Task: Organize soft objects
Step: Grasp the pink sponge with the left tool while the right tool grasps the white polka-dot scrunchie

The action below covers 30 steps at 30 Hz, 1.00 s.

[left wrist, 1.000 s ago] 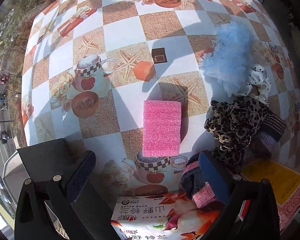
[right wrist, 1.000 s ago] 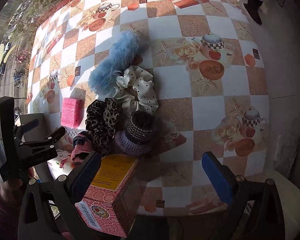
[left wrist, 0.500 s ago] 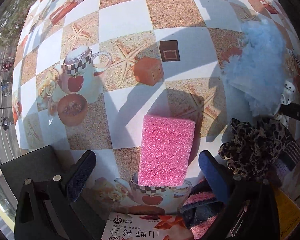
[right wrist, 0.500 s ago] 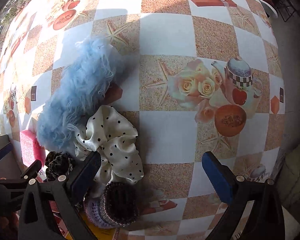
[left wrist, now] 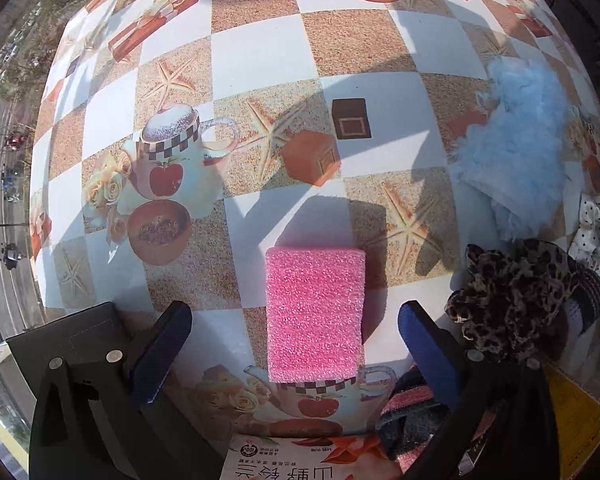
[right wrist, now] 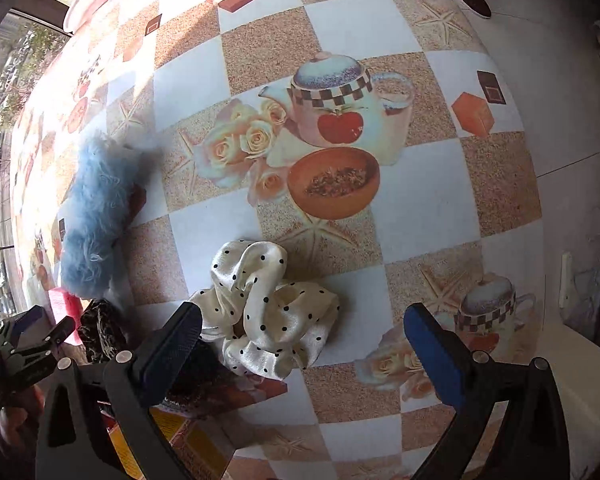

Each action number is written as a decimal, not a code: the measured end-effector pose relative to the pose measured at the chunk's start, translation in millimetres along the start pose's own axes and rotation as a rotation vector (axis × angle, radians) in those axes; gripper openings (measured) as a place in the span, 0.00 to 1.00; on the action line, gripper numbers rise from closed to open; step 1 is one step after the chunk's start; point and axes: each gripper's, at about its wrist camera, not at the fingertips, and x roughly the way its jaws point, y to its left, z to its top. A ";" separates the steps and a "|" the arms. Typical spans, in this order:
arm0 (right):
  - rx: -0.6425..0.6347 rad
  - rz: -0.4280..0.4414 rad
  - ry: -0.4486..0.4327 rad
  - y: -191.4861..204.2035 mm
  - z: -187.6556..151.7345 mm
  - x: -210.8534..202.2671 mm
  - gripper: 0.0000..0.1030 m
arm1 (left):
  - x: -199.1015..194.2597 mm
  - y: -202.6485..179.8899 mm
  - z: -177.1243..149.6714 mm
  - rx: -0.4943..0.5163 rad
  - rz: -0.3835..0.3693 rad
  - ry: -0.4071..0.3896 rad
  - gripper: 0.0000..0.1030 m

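Two claws are out in front of me, and both stand spread wide with nothing between their pads. My left claw [left wrist: 294,354] straddles the pink sponge [left wrist: 315,314], which lies flat on the tablecloth [left wrist: 260,52] with a gap on each side, so neither blue pad touches it. Just to the right of that claw's right finger sits the leopard scrunchie [left wrist: 512,292], bunched up and resting against a dark knitted piece [left wrist: 590,296]. Below that finger a striped pink and dark knit [left wrist: 408,404] shows, partly hidden. A printed packet [left wrist: 300,460] with red pictures lies at the near edge under the claw, and a yellow box top [left wrist: 576,420] shows at the lower right. Farther out to the right lies the fluffy blue scrunchie [left wrist: 512,152], well apart from the sponge.

My right claw [right wrist: 300,348] hangs over the cream dotted scrunchie [right wrist: 268,308], which lies crumpled on the cloth nearer the left finger than the right; whether that finger touches it I cannot tell. Under the left finger is a dark knitted thing, mostly covered. Out to the left the fluffy blue scrunchie [right wrist: 96,216] lies stretched along the cloth, with a sliver of the sponge [right wrist: 62,302] and the leopard scrunchie [right wrist: 100,328] below it, and my other claw [right wrist: 40,328] at the frame's edge.
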 end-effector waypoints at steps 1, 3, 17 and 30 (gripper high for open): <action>-0.018 -0.030 0.012 7.3 1.0 5.2 0.98 | 4.9 -2.3 -0.7 -0.008 -0.005 0.009 1.00; -0.034 -0.094 0.029 20.6 3.4 16.6 0.98 | 9.0 -3.9 0.4 -0.019 -0.011 0.015 1.00; -0.026 -0.132 0.069 26.2 4.0 38.4 1.00 | 27.0 12.6 -8.4 -0.101 -0.098 -0.022 1.00; -0.016 -0.120 0.015 31.8 -12.0 24.1 0.58 | 16.4 5.5 -9.2 -0.082 -0.099 -0.017 0.61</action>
